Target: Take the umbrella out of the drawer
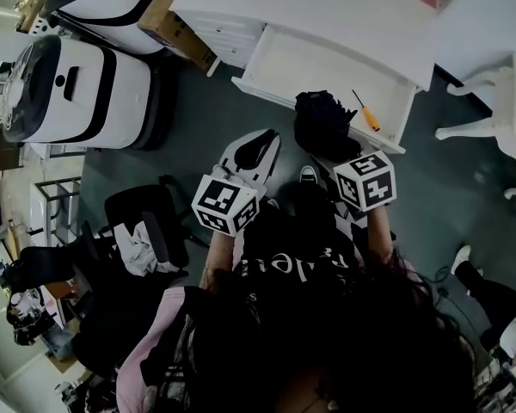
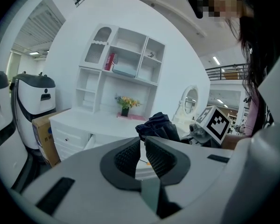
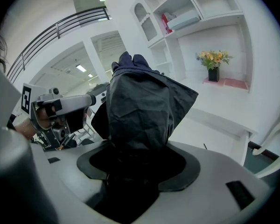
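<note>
The black folded umbrella (image 1: 325, 123) hangs over the front edge of the open white drawer (image 1: 314, 67), and my right gripper (image 1: 328, 158) is shut on it. In the right gripper view the umbrella's crumpled fabric (image 3: 140, 101) fills the space between the jaws of the right gripper (image 3: 137, 157). My left gripper (image 1: 253, 151) is just left of the umbrella, apart from it. Seen in the left gripper view, the left gripper (image 2: 143, 155) has its jaws shut with nothing between them, and the umbrella (image 2: 158, 124) shows beyond. An orange-handled screwdriver (image 1: 366, 112) lies in the drawer.
The drawer belongs to a white desk (image 1: 327, 7) with a shelf unit (image 2: 123, 69) and a flower vase (image 2: 125, 104) on it. White machines (image 1: 77, 84) and a cardboard box (image 1: 179, 31) stand at the left, a white chair (image 1: 497, 101) at the right, a black chair (image 1: 146, 222) behind my left side.
</note>
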### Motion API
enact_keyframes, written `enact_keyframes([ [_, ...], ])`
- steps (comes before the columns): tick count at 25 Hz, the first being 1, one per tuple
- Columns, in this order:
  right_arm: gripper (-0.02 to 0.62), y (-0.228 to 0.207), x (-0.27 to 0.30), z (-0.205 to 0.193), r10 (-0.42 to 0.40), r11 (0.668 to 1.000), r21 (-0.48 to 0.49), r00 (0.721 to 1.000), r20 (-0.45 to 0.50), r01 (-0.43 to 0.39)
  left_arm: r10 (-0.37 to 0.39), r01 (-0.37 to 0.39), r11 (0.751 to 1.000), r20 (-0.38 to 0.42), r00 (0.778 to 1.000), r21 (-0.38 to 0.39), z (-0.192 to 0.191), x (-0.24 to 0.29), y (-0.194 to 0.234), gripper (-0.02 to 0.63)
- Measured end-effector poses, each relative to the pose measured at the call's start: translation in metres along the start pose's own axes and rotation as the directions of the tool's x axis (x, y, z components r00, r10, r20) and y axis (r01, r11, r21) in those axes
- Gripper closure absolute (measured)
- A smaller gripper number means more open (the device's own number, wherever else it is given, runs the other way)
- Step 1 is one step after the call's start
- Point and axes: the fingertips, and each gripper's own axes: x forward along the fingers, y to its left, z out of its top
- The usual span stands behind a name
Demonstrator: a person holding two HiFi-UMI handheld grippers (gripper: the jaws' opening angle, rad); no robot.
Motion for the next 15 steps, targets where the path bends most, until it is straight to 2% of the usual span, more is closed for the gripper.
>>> enact_keyframes([
  [8,0.318,0.048,-0.008,-0.004,-0.030,0.999,0.045,1.000,0.009,0.030,-0.012,0.012,1.000,0.027,1.000,0.009,-0.003,-0.063,-0.003,0.561],
  [15,0.318,0.110,-0.005,-0.035,-0.051,0.993,0.109,0.997,0.049,0.045,-0.009,0.009,1.000,0.027,1.000,-0.010,-0.041,-0.133,0.008,0.561],
])
